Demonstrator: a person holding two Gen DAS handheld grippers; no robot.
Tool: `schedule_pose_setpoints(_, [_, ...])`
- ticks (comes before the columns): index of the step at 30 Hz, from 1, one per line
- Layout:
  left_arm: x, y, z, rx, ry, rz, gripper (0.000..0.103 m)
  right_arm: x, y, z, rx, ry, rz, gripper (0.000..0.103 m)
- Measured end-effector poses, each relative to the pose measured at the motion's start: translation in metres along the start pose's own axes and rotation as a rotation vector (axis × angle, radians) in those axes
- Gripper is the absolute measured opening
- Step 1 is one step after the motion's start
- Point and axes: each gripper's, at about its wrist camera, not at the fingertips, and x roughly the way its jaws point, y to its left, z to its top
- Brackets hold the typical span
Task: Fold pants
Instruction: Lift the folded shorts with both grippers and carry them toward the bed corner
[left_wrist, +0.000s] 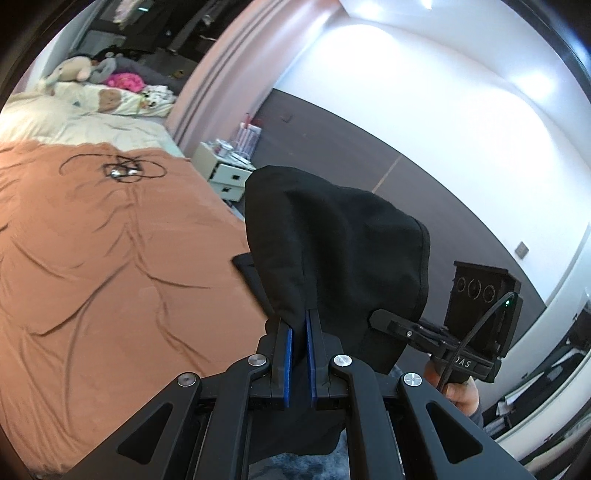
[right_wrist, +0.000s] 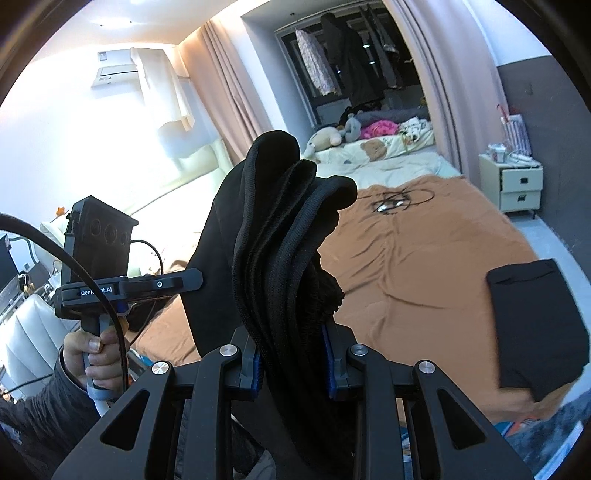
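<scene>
Black pants (left_wrist: 332, 240) hang in the air between my two grippers, above the edge of a bed with an orange blanket (left_wrist: 110, 240). My left gripper (left_wrist: 299, 314) is shut on a thin fold of the black cloth, which rises above its blue pads. In the right wrist view my right gripper (right_wrist: 291, 332) is shut on a thick bunch of the pants (right_wrist: 280, 229), ribbed waistband included. The left gripper (right_wrist: 195, 277) shows at the left, held by a hand (right_wrist: 92, 350). The right gripper (left_wrist: 384, 319) reaches into the cloth from the right.
A folded black garment (right_wrist: 535, 332) lies on the orange blanket (right_wrist: 424, 258) at the near right. A tangled black cable (right_wrist: 395, 201) sits further up the bed. Pillows and soft toys (right_wrist: 332, 138) lie at the head. A white nightstand (right_wrist: 517, 184) stands beside the bed.
</scene>
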Motion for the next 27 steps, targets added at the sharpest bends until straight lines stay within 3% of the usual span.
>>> schedule_pose_setpoints(15, [0.105, -0.039, 0.016, 0.036, 0.063, -0.111, 0.006, -0.053, -0.028, -0.014, -0.036, -0.035, -0.125, 0.022])
schedule_pose_setpoints(27, [0.196, -0.037, 0.023, 0.033, 0.129, -0.209, 0.006, -0.062, -0.036, -0.029, -0.007, -0.068, -0.252, 0.021])
